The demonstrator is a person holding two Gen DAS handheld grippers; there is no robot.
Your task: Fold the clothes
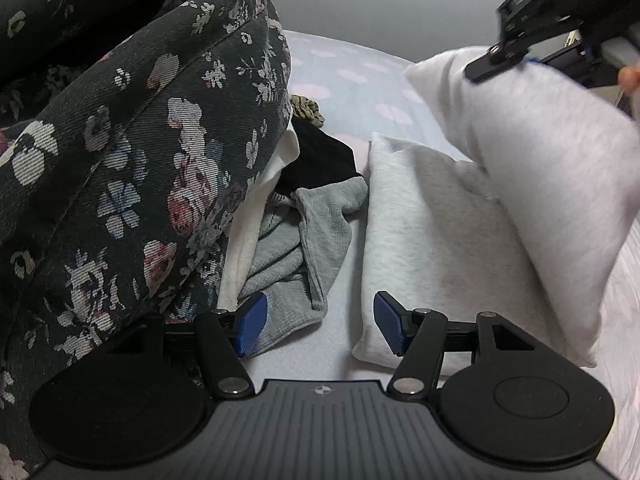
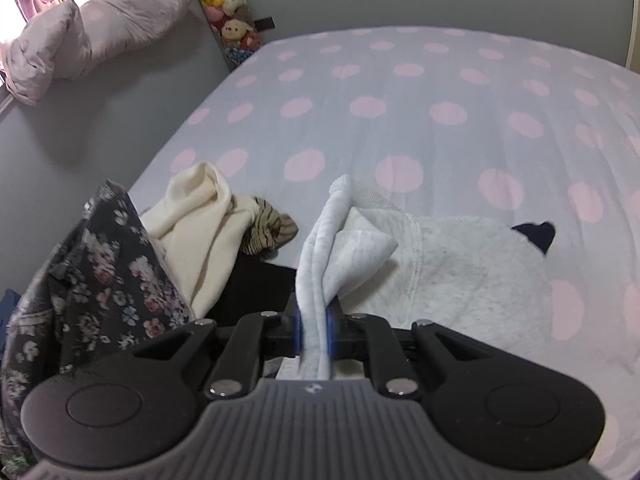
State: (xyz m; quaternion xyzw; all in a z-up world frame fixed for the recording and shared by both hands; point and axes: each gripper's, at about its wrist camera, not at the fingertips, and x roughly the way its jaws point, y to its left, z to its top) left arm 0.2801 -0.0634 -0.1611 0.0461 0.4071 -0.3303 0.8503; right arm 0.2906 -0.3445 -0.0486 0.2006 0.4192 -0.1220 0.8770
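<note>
A light grey sweatshirt (image 1: 432,240) lies on the polka-dot bed. My right gripper (image 2: 314,330) is shut on a bunched edge of the sweatshirt (image 2: 460,272), lifting a flap of it. In the left wrist view that gripper (image 1: 504,60) hangs at the upper right with the raised flap (image 1: 560,184) draped below it. My left gripper (image 1: 320,326) stands open low over the bed. Its blue pads (image 1: 390,326) sit at the near edge of the sweatshirt, with nothing pinched between them.
A pile of clothes lies to the left: a dark floral garment (image 1: 120,168), a grey knit top (image 1: 296,248), black fabric (image 1: 320,160), a cream garment (image 2: 200,224) and a striped piece (image 2: 268,232). The spotted bed sheet (image 2: 400,100) stretches beyond. A wall (image 2: 100,132) runs along the bed's left.
</note>
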